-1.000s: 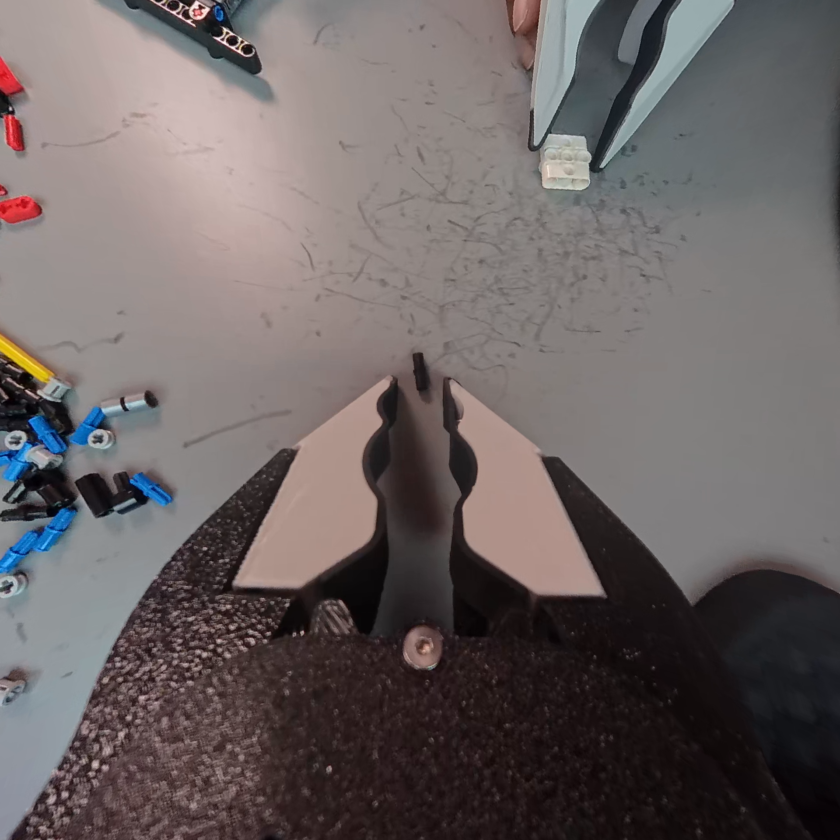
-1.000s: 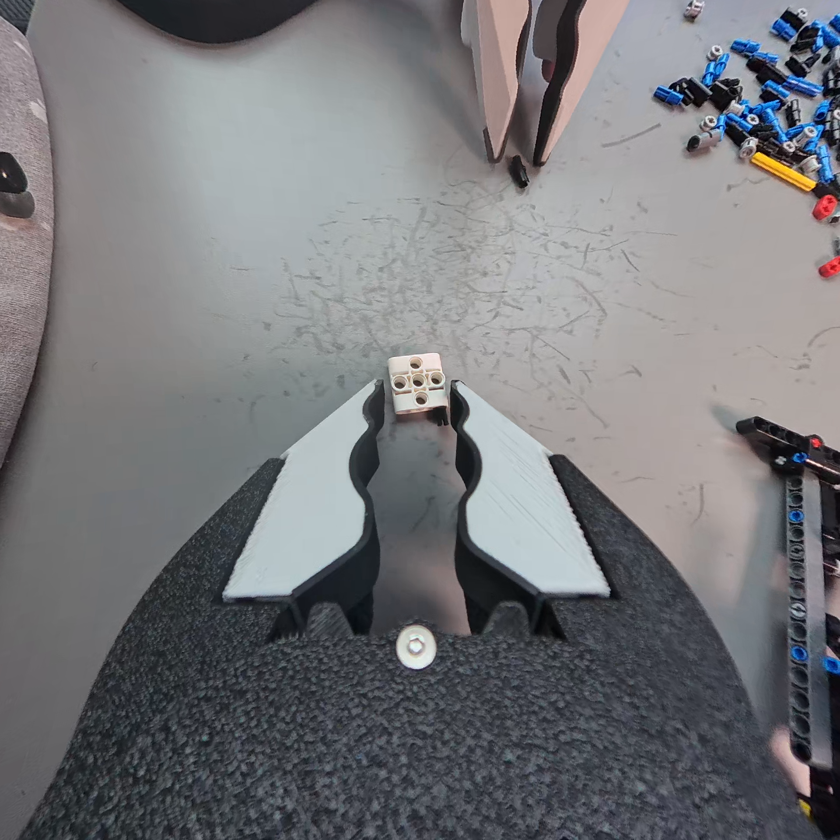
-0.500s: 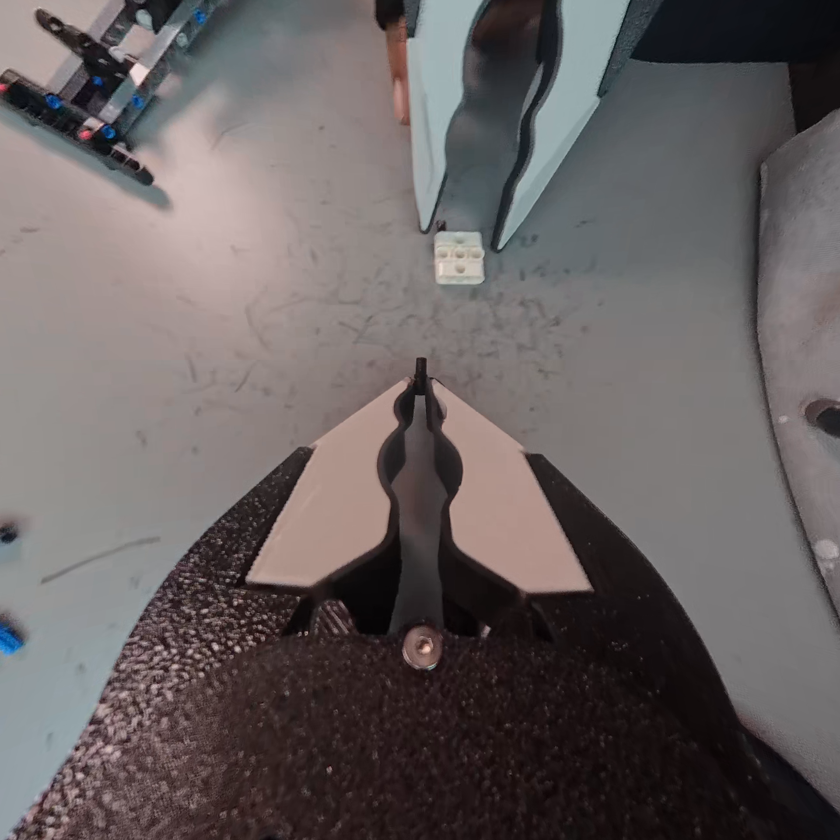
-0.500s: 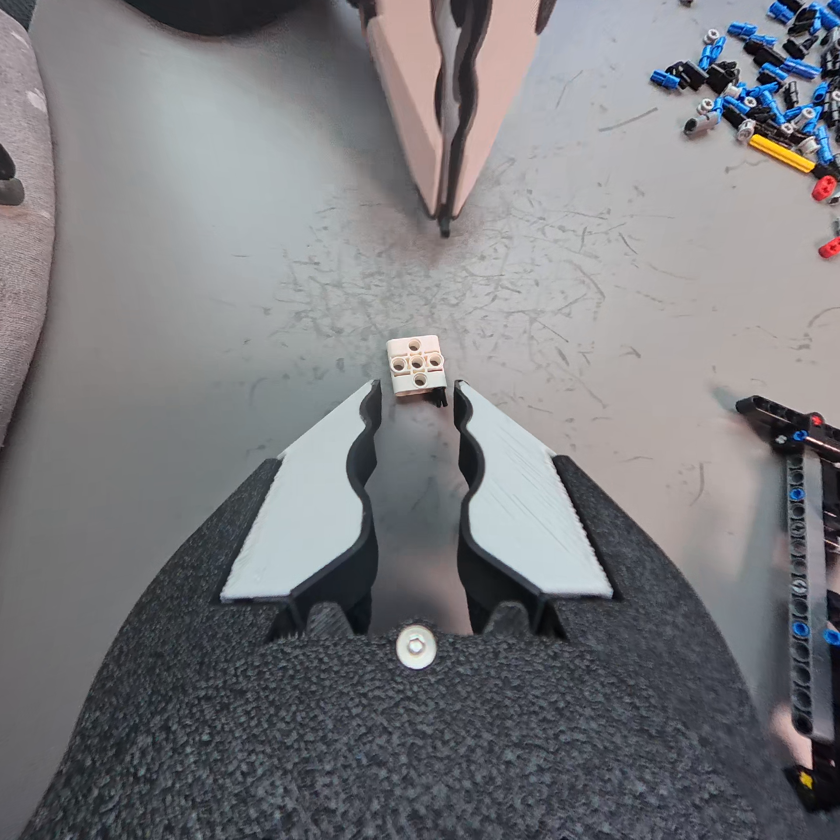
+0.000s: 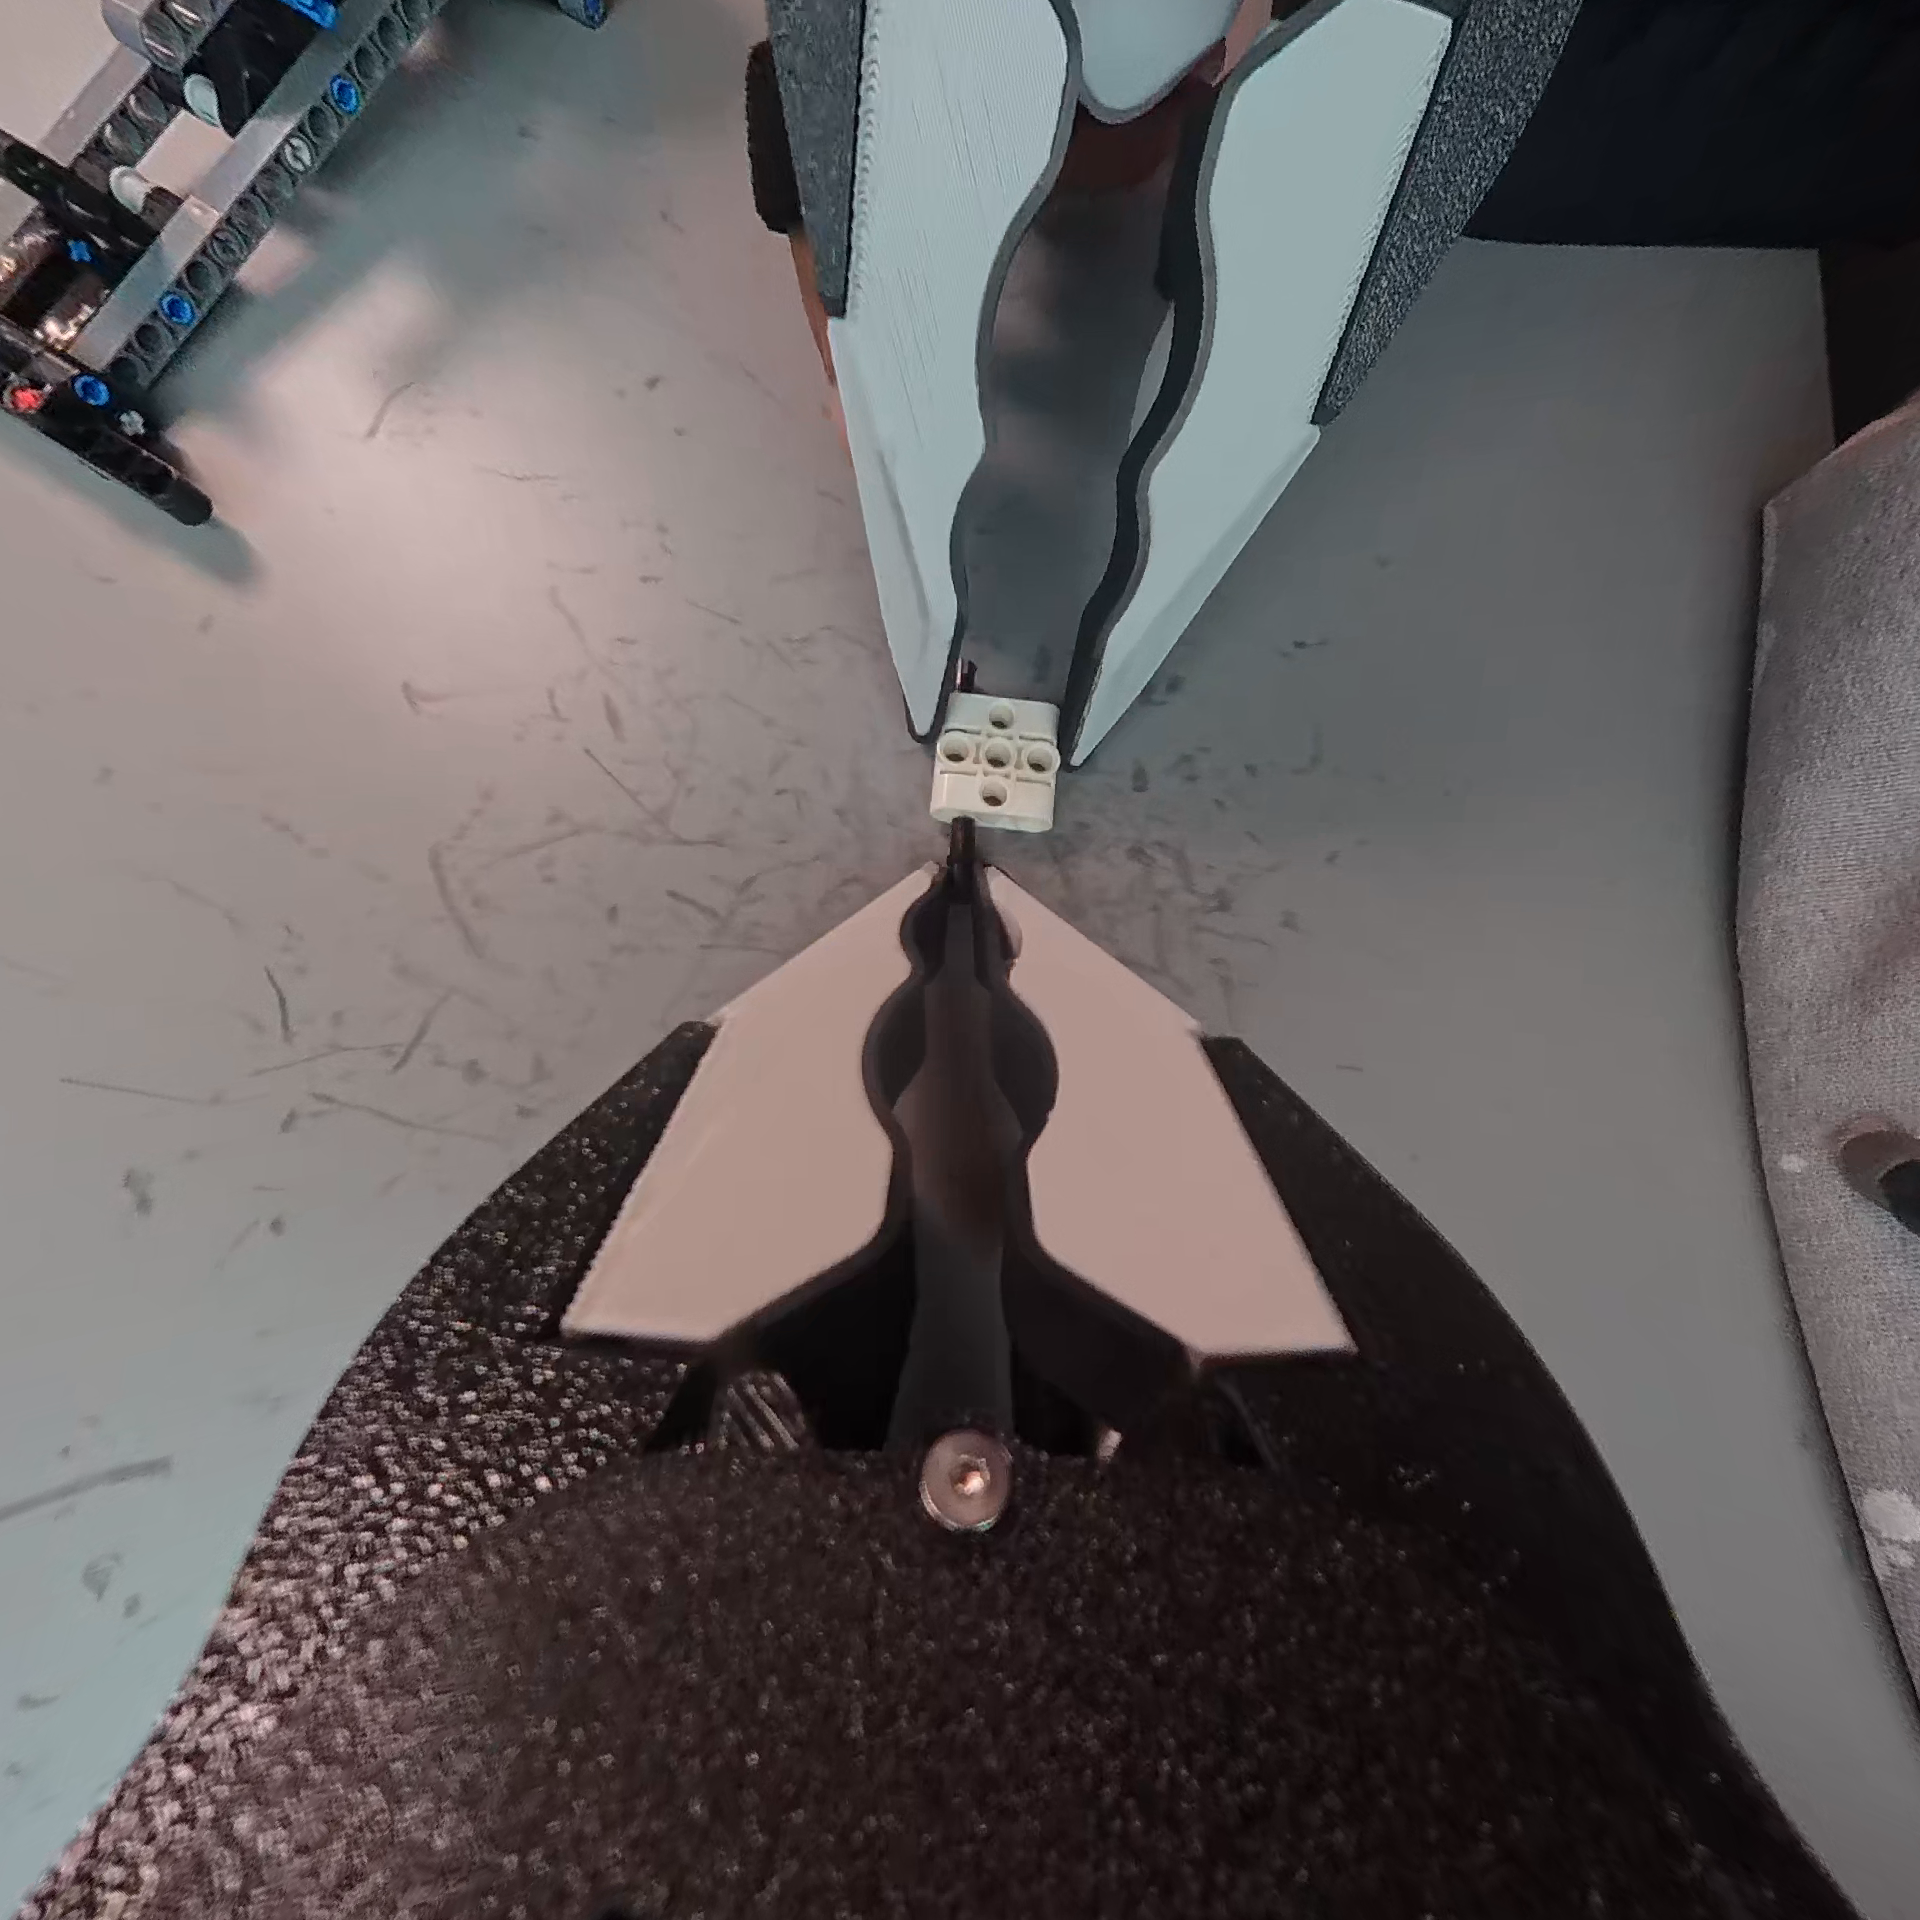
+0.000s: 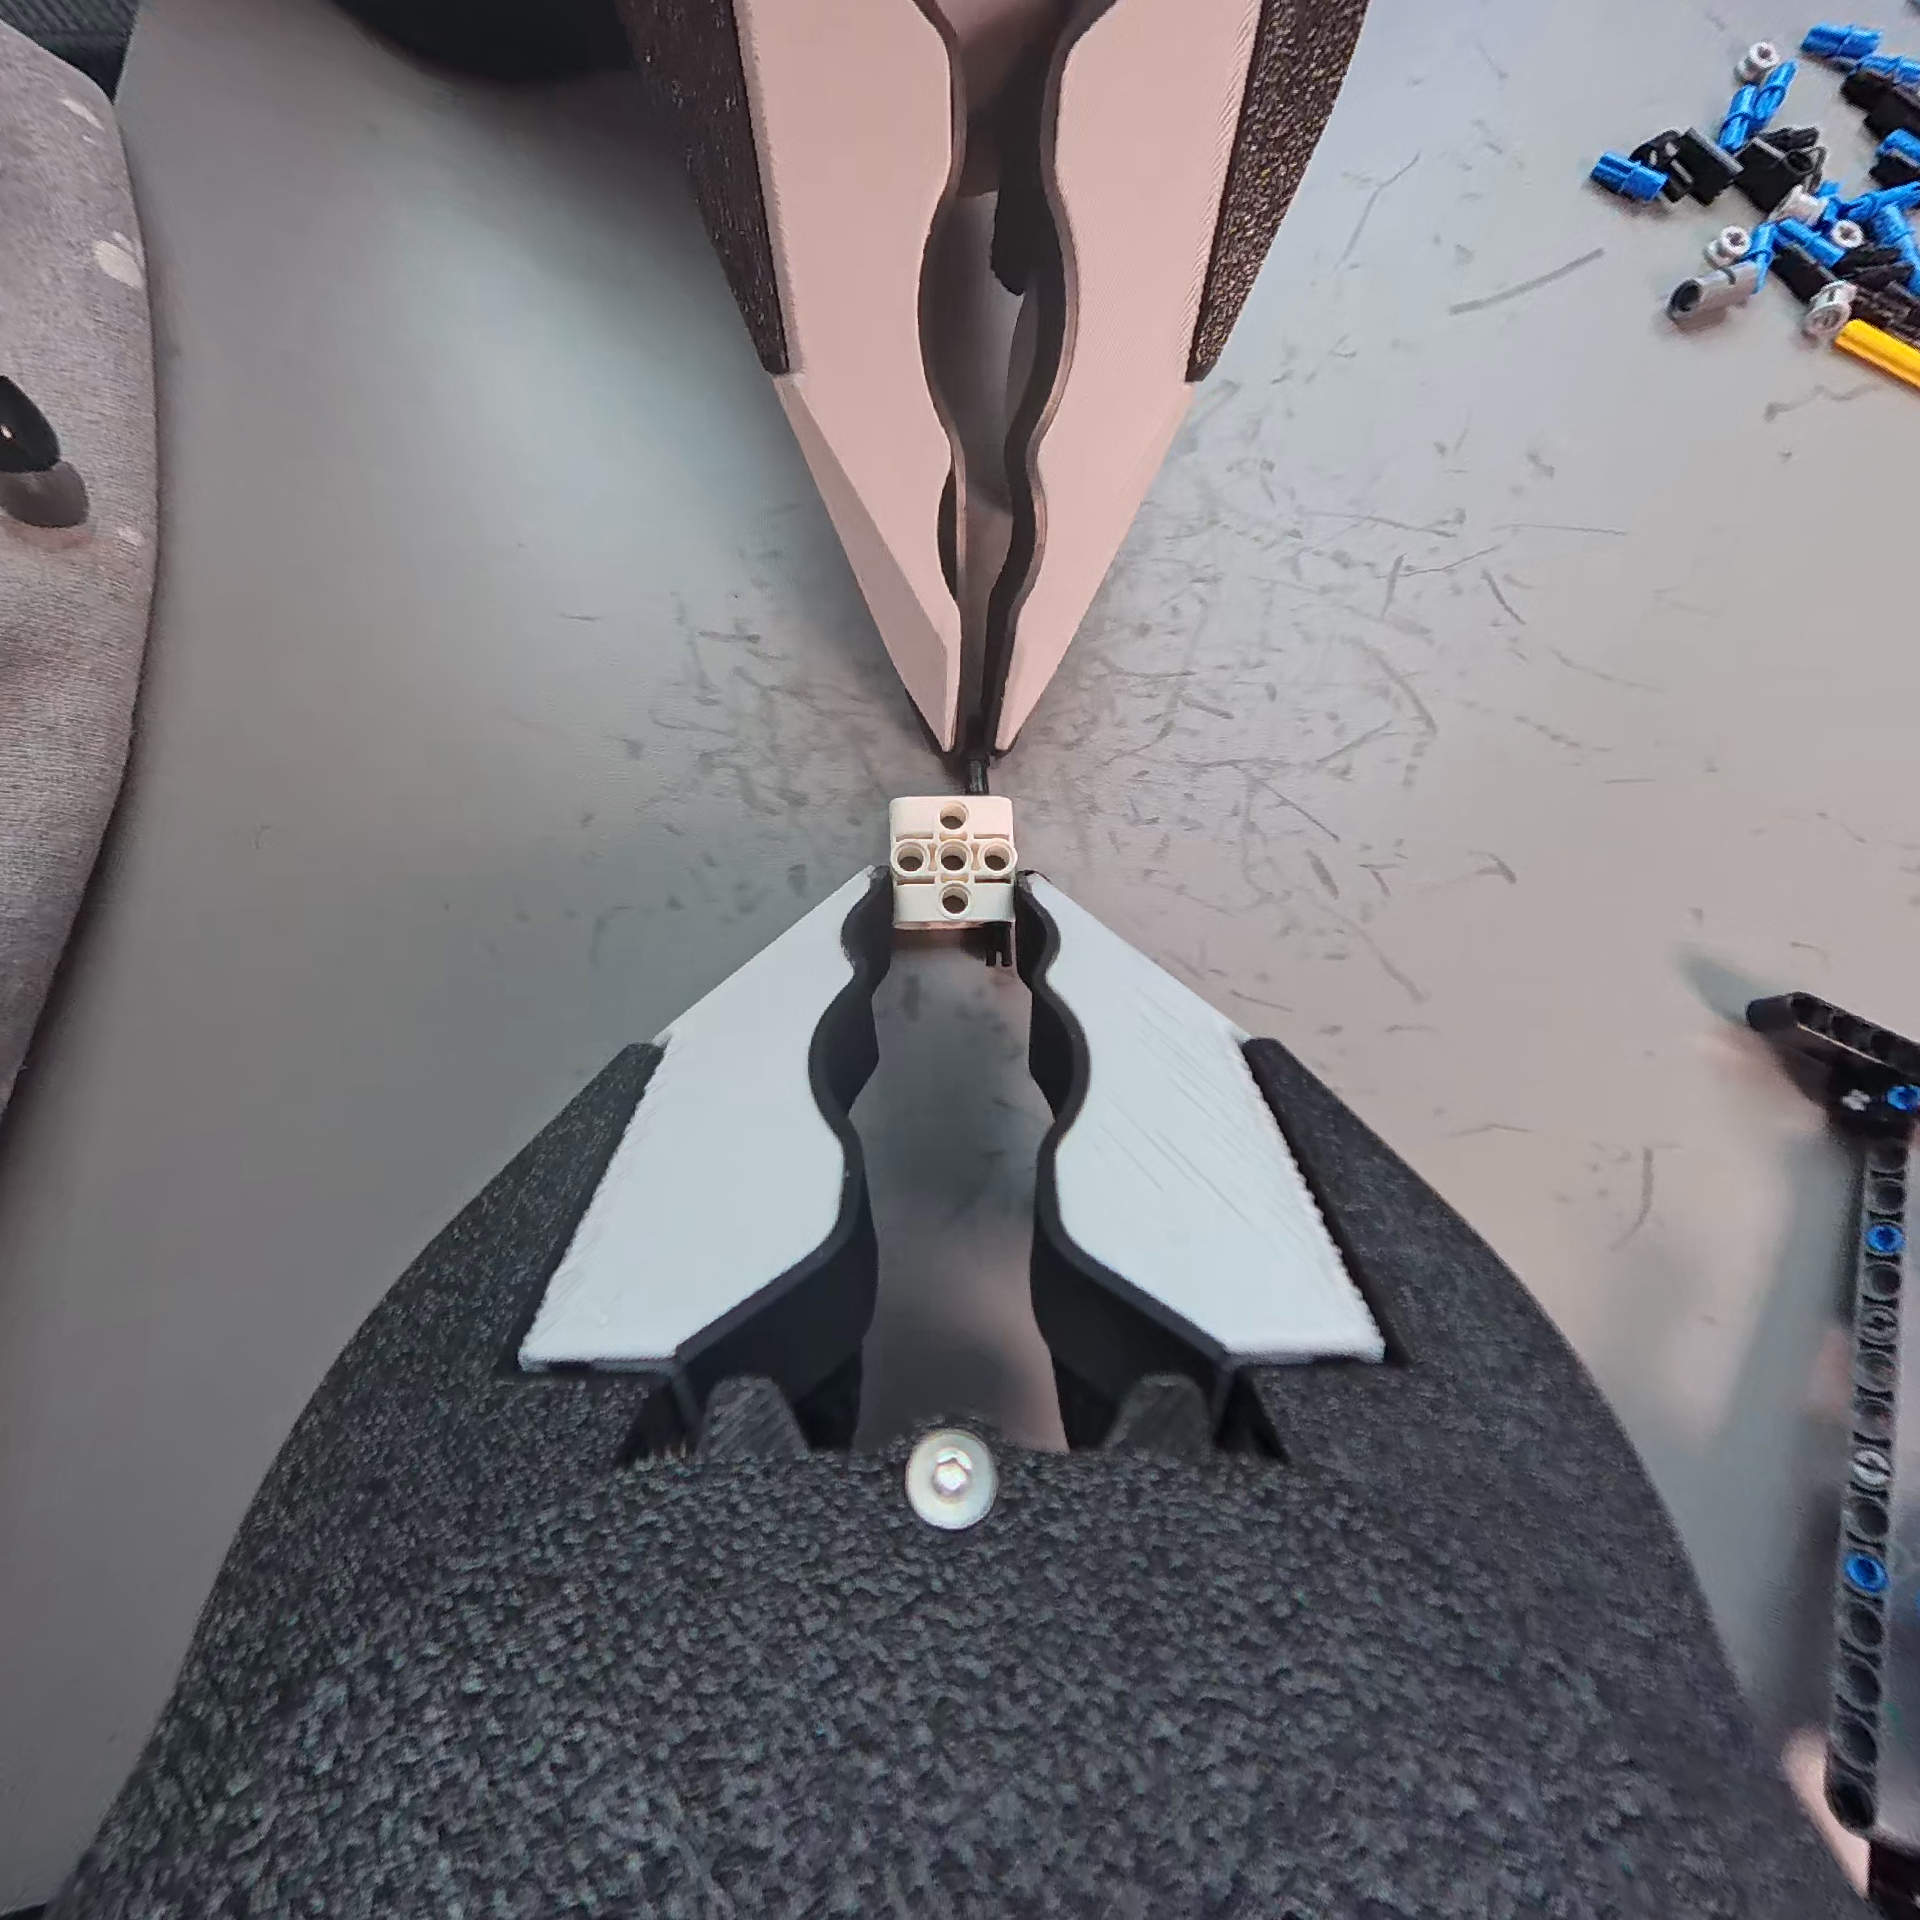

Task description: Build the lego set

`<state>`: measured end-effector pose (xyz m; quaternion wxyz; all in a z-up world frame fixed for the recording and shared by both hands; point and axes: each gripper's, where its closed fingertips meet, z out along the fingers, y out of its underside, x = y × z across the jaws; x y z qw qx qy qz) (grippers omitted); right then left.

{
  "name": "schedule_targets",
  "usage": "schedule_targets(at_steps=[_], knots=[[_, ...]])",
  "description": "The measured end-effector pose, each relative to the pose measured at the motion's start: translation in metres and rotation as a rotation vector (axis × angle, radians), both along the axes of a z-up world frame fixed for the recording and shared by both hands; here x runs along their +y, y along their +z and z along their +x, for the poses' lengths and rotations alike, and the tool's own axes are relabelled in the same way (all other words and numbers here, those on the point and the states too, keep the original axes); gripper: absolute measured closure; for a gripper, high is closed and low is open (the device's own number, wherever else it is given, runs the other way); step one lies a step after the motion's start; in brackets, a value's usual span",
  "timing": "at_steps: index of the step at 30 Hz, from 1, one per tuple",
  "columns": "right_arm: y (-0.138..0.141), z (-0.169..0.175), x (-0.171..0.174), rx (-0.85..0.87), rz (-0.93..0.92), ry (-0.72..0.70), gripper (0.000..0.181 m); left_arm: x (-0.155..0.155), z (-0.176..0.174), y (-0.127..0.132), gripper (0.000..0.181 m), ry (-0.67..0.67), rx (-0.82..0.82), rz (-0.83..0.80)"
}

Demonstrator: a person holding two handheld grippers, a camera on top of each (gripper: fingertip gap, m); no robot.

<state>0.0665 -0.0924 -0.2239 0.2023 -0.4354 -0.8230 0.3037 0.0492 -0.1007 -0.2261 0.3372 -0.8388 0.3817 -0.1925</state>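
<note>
— White, that little connector block (image 6: 952,869), the one with five round holes on its face. Where does it sit?

— Between the fingertips of the right gripper (image 6: 953,902), which pinches it from both sides, just above the scratched grey table (image 6: 1455,727). A small black stub sticks out at the block's near right corner.

— And the left gripper (image 5: 966,873)?

— Tip to tip with the block. Its fingers are pressed almost together on a thin black pin (image 5: 964,840), and the pin's free end reaches the block's side. Whether it has entered a hole I cannot tell.

— Anything else around the block?

— Far to its right in the right wrist view, a pile of loose pieces (image 6: 1797,218) in blue, black and grey, with a yellow one at its edge. Nearer, right of the block, a dark grey beam assembly (image 6: 1870,1382) with blue pins lies on the table. The left wrist view shows the same assembly well off to the block's upper left.

— And on the other side?

— A grey fabric surface (image 6: 62,468) lies well to the block's left in the right wrist view, with a dark opening in it.
</note>
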Motion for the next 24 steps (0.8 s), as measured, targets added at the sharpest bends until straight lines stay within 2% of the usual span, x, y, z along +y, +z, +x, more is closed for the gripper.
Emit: schedule_targets(at_steps=[20, 24], knots=[[-0.0003, -0.001, -0.0015, -0.006, 0.012, 0.031, 0.159, 0.0029, -0.0009, 0.0003, 0.179, -0.006, 0.032, 0.052], [0.0002, -0.0016, -0.0022, -0.008, 0.056, 0.056, 0.16, 0.0012, -0.0014, 0.0001, 0.18, -0.037, 0.068, 0.003]])
